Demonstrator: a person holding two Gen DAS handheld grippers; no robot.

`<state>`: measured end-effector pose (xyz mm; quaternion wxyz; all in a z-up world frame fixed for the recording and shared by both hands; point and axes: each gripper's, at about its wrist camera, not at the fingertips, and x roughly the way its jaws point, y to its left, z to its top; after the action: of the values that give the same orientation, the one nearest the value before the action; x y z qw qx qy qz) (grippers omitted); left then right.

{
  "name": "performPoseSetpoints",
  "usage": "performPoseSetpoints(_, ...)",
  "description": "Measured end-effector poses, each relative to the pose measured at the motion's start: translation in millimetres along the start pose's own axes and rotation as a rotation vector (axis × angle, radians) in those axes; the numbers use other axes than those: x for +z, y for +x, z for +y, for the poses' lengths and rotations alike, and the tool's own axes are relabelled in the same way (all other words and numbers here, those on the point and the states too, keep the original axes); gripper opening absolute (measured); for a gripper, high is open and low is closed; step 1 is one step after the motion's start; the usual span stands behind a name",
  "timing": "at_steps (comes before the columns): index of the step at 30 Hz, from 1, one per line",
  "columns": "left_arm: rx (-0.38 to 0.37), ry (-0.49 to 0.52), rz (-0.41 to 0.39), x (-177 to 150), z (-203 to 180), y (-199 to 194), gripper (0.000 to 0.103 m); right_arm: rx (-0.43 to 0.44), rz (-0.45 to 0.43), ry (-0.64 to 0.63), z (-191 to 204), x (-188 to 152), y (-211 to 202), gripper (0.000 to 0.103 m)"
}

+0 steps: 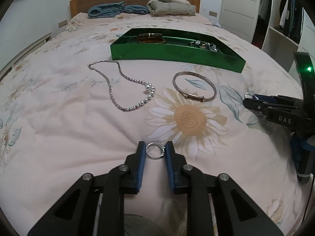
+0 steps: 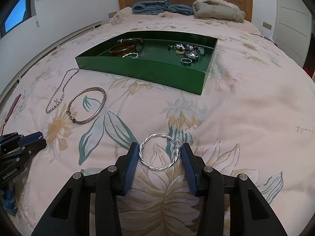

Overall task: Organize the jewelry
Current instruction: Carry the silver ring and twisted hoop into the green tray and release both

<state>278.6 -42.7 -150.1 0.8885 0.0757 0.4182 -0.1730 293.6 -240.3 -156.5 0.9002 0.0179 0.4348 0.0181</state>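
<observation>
My left gripper (image 1: 155, 151) is closed around a small silver ring (image 1: 155, 151) on the bedspread; the blue pads touch its sides. My right gripper (image 2: 159, 153) straddles a twisted silver bangle (image 2: 159, 152), pads touching both sides. A plain metal bangle (image 1: 194, 87) and a pearl-and-chain necklace (image 1: 126, 86) lie on the bed in front of a green tray (image 1: 177, 55). They also show in the right wrist view, bangle (image 2: 87, 105), necklace (image 2: 59, 96). The tray (image 2: 141, 68) holds amber bangles (image 2: 123, 50), a silver bracelet (image 2: 130, 55), a ring (image 2: 186, 61) and beads (image 2: 185, 49).
The floral bedspread (image 1: 59, 137) covers the whole bed. Folded blue fabric (image 1: 116, 9) and a beige coat (image 1: 171, 5) lie by the wooden headboard. A wardrobe with hanging clothes (image 1: 285, 13) stands to the right. A red strap (image 2: 11, 110) lies at the bed's left edge.
</observation>
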Motion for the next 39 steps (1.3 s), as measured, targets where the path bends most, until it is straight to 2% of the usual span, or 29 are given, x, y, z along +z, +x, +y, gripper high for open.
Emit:
performPoseSetpoints(6,0.017,-0.025,0.002,0.9,-1.7,-12.0,0.019,-0.018,-0.002,0.003,3.7,-2.3,-15.2,0.04)
performPoseSetpoints(15,0.022,-0.049,-0.035,-6.9,-2.5,-51.8,0.019,0.01,-0.043,-0.001,20.3,-27.1,-69.3,0.04)
performPoseSetpoints(20,0.004,-0.067,-0.065,7.8,1.3,-69.8,0.019,0.014,-0.073,0.002,22.8,-24.4,-92.6,0.04)
performPoseSetpoints(24,-0.002,-0.07,-0.095,41.4,4.7,-76.0,0.019,0.011,-0.111,0.006,20.3,1.0,-104.3,0.04)
performPoseSetpoints(30,-0.018,-0.068,-0.129,117.7,5.2,-61.6,0.019,0.0,-0.185,0.004,14.4,70.6,-109.5,0.04)
performPoseSetpoints(35,-0.044,-0.044,-0.131,178.9,-8.4,-24.6,0.019,-0.009,-0.216,0.016,4.0,125.2,-91.7,0.04)
performPoseSetpoints(39,-0.062,-0.018,-0.088,212.7,-26.5,27.6,0.019,-0.016,-0.174,0.002,-7.5,143.7,-57.5,0.04)
